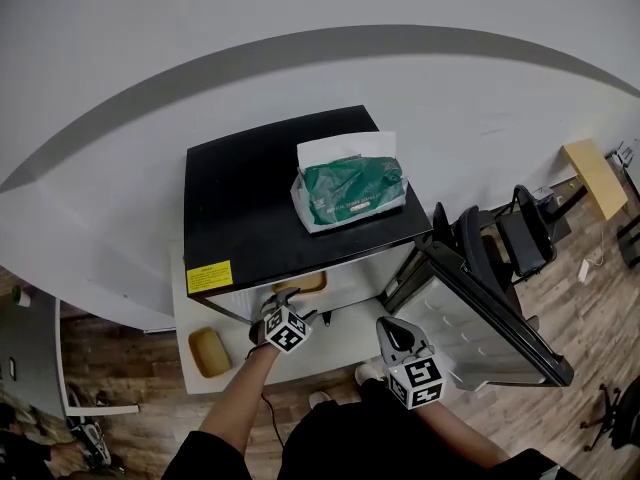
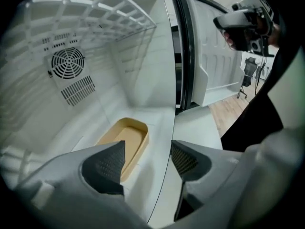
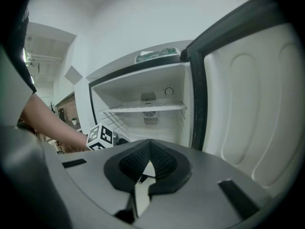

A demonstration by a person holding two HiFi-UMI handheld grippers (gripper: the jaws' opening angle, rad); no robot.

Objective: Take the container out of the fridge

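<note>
Tan oblong piece (image 1: 209, 352): rounded rectangle, smooth and matt, lying on the white base in front of the fridge, left of the left gripper; tray or lid, cannot tell.
Left gripper (image 1: 283, 303): grey moulded shell with dark cross-hatched pads (image 2: 106, 165); jaws spread wide, nothing between them, tips at the fridge opening.
Container (image 2: 125, 144): tan plastic, shallow, rounded corners, raised rim, empty; it sits on the white fridge floor, ahead of the left gripper and towards its left jaw, whose pad hides the near corner; apart from the pads.
Fridge (image 1: 262, 196): small box, flat black top, glossy white liner, white wire shelf (image 2: 95, 13), round fan grille (image 2: 66, 63) in the back wall.
Tissue pack (image 1: 350, 190): white carton with crinkled green film, on the fridge top.
Right gripper (image 1: 393, 330): same grey shell, ribbed pads pressed together, empty, outside the fridge, well apart from the container.
Fridge door (image 1: 490, 318): swung open to the right, moulded white inner panel, black edge.
</note>
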